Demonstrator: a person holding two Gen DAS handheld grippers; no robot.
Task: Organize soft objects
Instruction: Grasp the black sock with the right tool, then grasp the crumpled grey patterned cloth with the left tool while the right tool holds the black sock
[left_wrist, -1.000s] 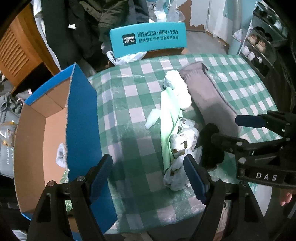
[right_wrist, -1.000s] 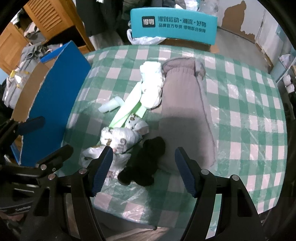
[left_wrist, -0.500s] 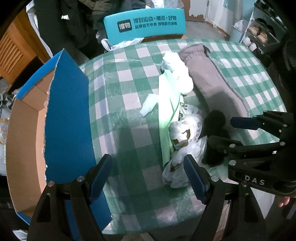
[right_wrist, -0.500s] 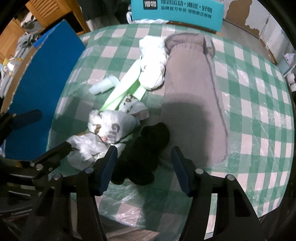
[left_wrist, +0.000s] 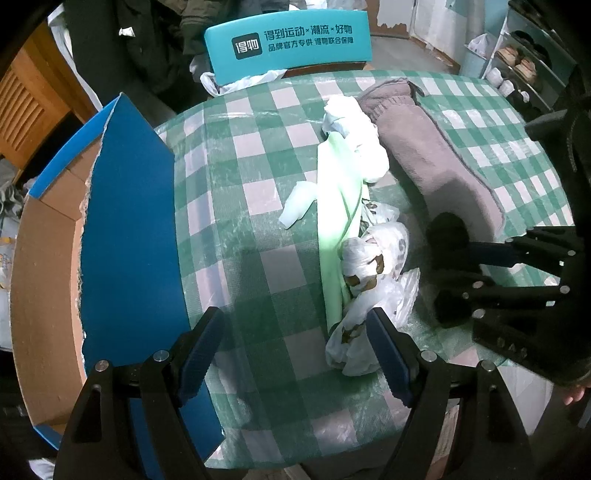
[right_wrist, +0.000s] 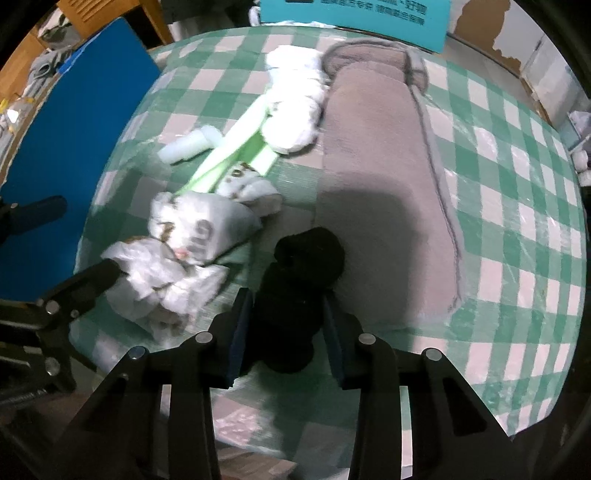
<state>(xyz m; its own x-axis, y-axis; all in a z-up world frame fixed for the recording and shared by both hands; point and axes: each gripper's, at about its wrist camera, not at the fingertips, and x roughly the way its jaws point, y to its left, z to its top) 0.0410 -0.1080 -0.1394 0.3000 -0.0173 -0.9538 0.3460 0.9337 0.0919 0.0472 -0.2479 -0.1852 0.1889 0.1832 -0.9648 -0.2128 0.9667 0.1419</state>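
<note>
A black soft bundle (right_wrist: 299, 280) lies on the green checked table (right_wrist: 517, 229), beside a long grey cloth (right_wrist: 384, 177). My right gripper (right_wrist: 286, 328) has closed around the black bundle, its blue pads pressing both sides; it also shows in the left wrist view (left_wrist: 454, 273). White printed bundles (right_wrist: 184, 251), a pale green strip (left_wrist: 338, 221) and a white roll (right_wrist: 295, 99) lie to the left. My left gripper (left_wrist: 295, 354) is open and empty above the table's near edge, beside the white bundles (left_wrist: 369, 280).
A blue cardboard box (left_wrist: 122, 236) stands open at the table's left edge. A teal chair back (left_wrist: 291, 40) with white lettering is beyond the far edge. A small white foam piece (left_wrist: 297, 205) lies near the green strip. Shelves (left_wrist: 517, 66) stand at the far right.
My right gripper moved forward and down onto the black bundle and its jaws narrowed around it. My left gripper drifted slightly and stayed open.
</note>
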